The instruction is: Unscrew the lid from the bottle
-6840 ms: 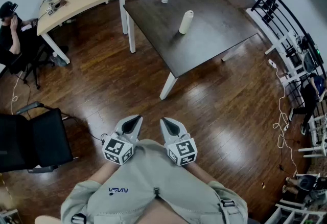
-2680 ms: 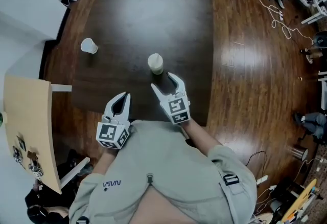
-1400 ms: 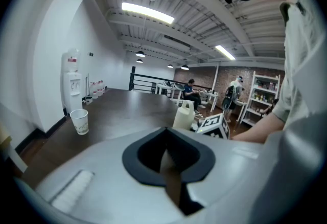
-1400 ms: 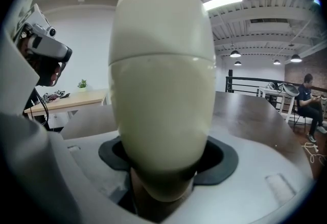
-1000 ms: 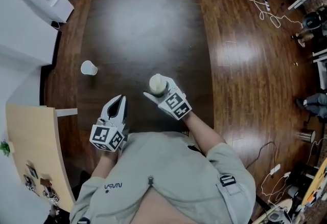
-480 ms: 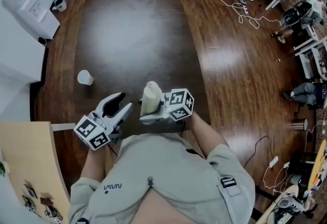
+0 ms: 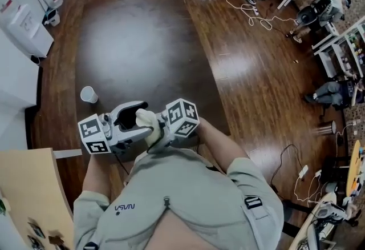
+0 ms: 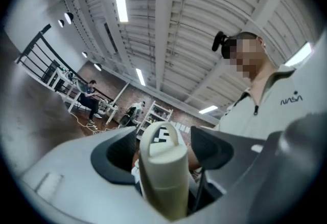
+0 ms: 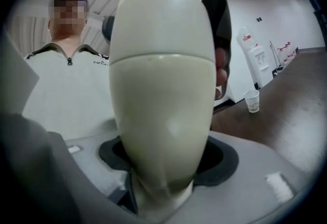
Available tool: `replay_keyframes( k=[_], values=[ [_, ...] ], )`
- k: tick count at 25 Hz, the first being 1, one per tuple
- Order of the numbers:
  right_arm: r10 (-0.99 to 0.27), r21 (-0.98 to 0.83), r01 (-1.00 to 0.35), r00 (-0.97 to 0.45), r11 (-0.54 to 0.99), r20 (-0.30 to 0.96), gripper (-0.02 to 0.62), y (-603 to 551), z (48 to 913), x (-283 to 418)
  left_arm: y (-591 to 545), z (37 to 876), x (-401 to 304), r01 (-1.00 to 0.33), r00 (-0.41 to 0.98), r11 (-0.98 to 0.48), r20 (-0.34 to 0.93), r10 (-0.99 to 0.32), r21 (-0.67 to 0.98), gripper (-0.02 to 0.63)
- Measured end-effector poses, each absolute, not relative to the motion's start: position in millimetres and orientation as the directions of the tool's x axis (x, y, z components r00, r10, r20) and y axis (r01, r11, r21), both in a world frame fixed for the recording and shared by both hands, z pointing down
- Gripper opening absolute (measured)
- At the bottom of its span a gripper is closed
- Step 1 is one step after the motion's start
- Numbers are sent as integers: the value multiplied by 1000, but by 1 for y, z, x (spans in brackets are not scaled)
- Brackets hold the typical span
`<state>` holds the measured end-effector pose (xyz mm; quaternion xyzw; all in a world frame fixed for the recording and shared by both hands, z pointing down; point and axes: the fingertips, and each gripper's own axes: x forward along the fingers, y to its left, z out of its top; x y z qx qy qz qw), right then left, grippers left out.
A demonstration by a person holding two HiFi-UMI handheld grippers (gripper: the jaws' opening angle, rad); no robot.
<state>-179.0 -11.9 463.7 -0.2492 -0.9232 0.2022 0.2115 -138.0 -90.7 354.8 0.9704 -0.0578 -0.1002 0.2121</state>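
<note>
cream bottle has its base buried in right claw.

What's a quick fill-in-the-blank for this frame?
1. The ____ gripper grips the cream bottle by its body.
2. The lid sits between the jaws of the ____ gripper.
3. Exactly ____ cup stands on the table.
Missing: right; left; one.
While the right gripper holds, the left gripper's jaws are opening, pads off the lid.
</note>
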Motion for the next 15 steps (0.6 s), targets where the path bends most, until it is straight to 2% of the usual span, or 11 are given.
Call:
replay_keyframes(
  k=[2,8,12,15],
  values=[
    [553,-466,383,-773,797,310,302,-11,462,-179,-91,351,-131,-52,978,-916,-167,-128,398,293],
    [500,-436,338,-797,834,339,301,-29,463,-174,-106,347,-124,-132,968,-922,-152,-198,365,288],
    [328,-355,181,-849,917,414,301,-60,471,-177,-124,348,-119,-302,936,-907,-87,-340,293,288],
    [92,-257,-41,-869,965,486,301,-94,478,-179,-141,350,-122,-498,854,-839,-43,-518,219,290]
  ],
)
